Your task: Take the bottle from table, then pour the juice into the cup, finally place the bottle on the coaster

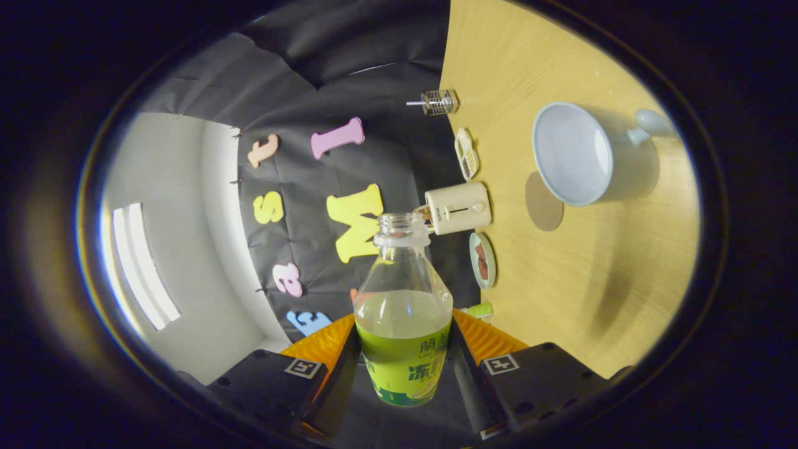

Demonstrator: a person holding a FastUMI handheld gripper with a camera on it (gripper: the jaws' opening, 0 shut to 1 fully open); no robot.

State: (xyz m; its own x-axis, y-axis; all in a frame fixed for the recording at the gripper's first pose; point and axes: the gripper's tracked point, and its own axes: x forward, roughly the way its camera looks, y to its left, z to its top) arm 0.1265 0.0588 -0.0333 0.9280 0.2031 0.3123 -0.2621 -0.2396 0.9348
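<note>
Bottle [403,324] clamped between tool [404,358] fingers, cup [576,154] beyond

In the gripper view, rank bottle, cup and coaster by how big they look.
1. bottle, held in the gripper, though its nearness to the camera inflates it
2. cup
3. coaster, partly hidden by the cup

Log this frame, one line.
phase: pre-pour | tool: shut on bottle, uncapped | cup: beyond, looks empty | coaster: beside cup, bare
</note>
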